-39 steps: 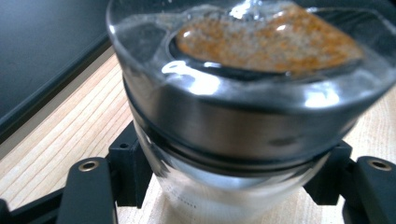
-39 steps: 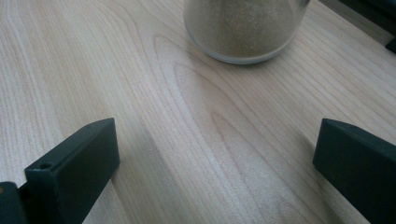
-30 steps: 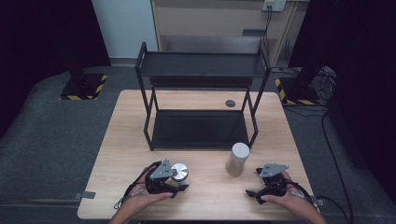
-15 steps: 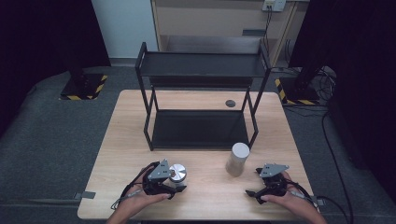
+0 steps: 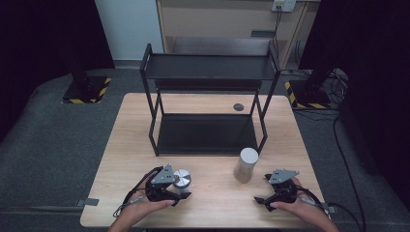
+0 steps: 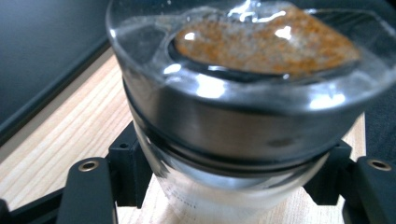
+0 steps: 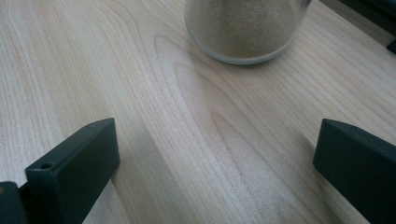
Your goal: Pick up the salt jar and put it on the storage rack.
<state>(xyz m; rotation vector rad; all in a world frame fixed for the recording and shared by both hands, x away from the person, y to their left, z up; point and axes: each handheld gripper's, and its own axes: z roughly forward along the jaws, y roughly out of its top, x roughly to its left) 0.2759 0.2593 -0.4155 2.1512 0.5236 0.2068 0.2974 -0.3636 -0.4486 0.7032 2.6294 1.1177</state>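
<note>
My left gripper (image 5: 180, 189) stays clamped on the small glass spice jar (image 5: 182, 178) with its metal lid, just in front of the black shelf rack (image 5: 208, 72); nothing has shifted since a second ago. My right gripper (image 5: 263, 189) rests with jaws apart, near the tall white-lidded jar (image 5: 246, 164) beside the rack's front right leg.

I find no wording I can read; faint print low on the small clear glass jar with the steel lid (image 6: 243, 140) is too blurred.

We take this for a lab recording bay, black curtains (image 5: 43, 43) around us, hazard-taped stand bases (image 5: 84, 92) on grey carpet (image 5: 53, 145), trailing cables (image 5: 338, 145), one bare wooden table (image 5: 212, 203)
</note>
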